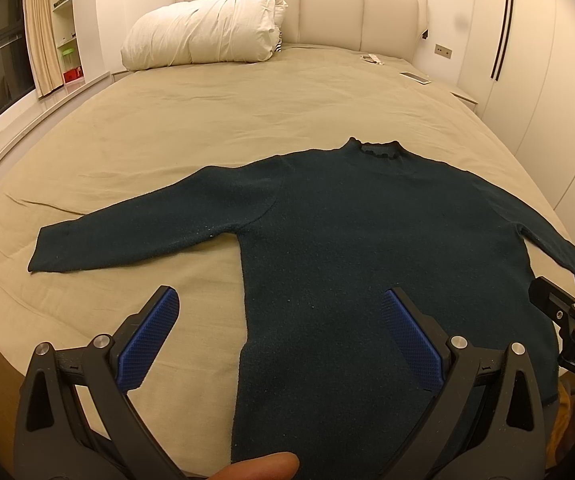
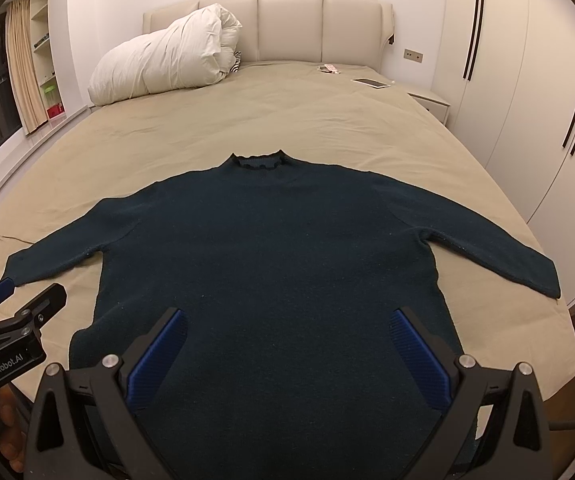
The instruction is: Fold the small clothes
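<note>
A dark teal knit sweater lies flat and face up on the bed, collar pointing to the headboard, both sleeves spread out to the sides. In the right wrist view the same sweater fills the middle. My left gripper hovers open over the sweater's lower left edge, nothing between its blue pads. My right gripper stands open above the lower body of the sweater, also holding nothing. Each gripper shows at the edge of the other's view: the right gripper and the left gripper.
The bed has a beige sheet. A rolled white duvet lies at the headboard. A phone and a small remote rest near the far right corner. White wardrobes line the right side, with a nightstand beside them.
</note>
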A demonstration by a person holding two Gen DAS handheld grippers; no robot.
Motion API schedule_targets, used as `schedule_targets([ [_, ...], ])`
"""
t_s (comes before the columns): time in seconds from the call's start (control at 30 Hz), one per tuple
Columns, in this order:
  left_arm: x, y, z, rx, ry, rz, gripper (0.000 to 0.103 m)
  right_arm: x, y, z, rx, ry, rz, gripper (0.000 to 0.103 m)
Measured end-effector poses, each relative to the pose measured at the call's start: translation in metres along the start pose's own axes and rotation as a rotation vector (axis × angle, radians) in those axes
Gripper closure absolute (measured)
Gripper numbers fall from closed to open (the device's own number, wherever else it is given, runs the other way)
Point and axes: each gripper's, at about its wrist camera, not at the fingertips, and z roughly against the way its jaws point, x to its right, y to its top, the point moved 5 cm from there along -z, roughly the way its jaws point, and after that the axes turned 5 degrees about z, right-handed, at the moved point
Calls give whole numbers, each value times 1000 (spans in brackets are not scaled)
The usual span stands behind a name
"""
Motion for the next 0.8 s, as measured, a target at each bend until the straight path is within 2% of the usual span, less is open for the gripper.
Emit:
schedule_targets([
  [0.67,-3,-2,-5,-26,-36,45,0,-3,-2,-4,-6,-2,8,0],
  [0.8,-4,-2,-2,-6,-59,56,0,-4,-3,-5,-9,-2,12,0],
])
